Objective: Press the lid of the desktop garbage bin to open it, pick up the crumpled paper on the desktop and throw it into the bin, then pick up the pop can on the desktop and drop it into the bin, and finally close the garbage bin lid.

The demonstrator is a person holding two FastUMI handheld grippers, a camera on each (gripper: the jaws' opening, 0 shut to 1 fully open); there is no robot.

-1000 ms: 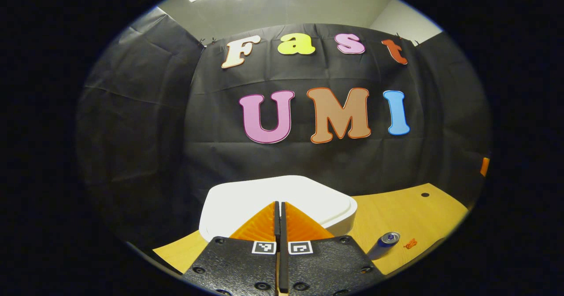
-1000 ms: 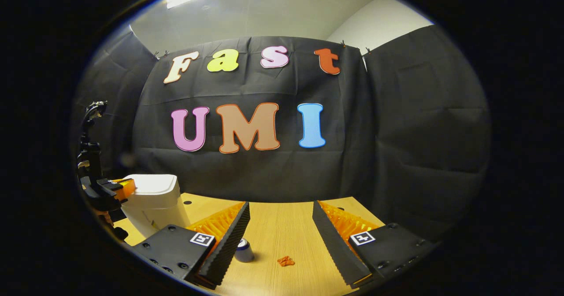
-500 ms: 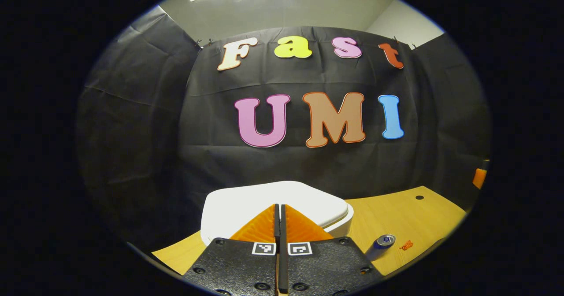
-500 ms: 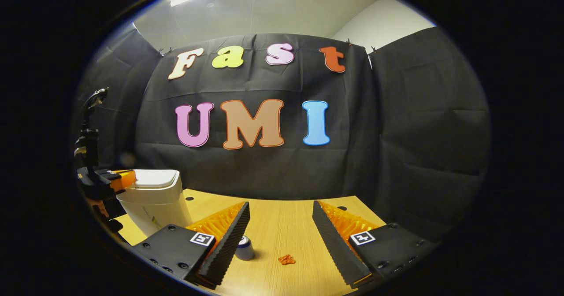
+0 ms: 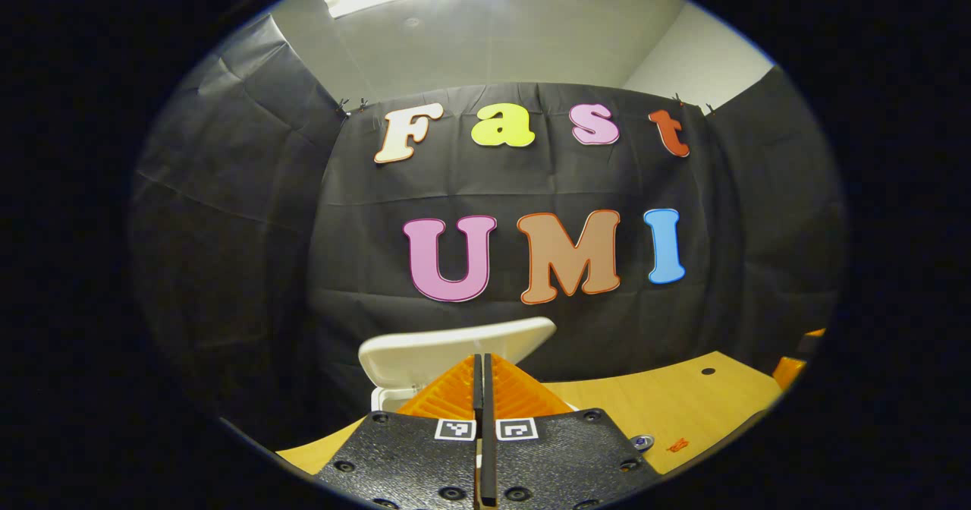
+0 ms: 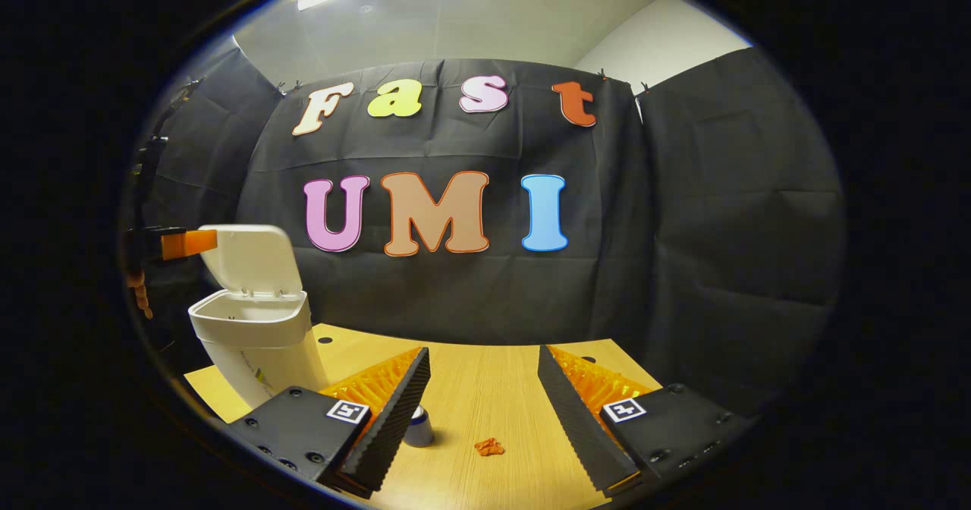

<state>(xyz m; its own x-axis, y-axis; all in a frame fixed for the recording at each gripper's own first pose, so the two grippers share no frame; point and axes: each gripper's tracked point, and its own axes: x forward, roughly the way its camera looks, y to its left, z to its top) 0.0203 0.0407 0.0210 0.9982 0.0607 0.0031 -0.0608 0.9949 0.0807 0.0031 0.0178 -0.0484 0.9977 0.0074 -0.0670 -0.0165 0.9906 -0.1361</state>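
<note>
Lid (image 6: 254,258) stands tilted up on white bin (image 6: 254,343) at counter (image 6: 485,396) left. My left gripper (image 5: 482,369) fingers pressed together beside lid. Right gripper (image 6: 483,388) spread wide, holding nothing; pop can (image 6: 418,426) and crumpled paper (image 6: 488,446) lie between its fingers' lines.

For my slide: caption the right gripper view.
Open tongs face crumpled paper and pop can; bin lid raised.
</note>
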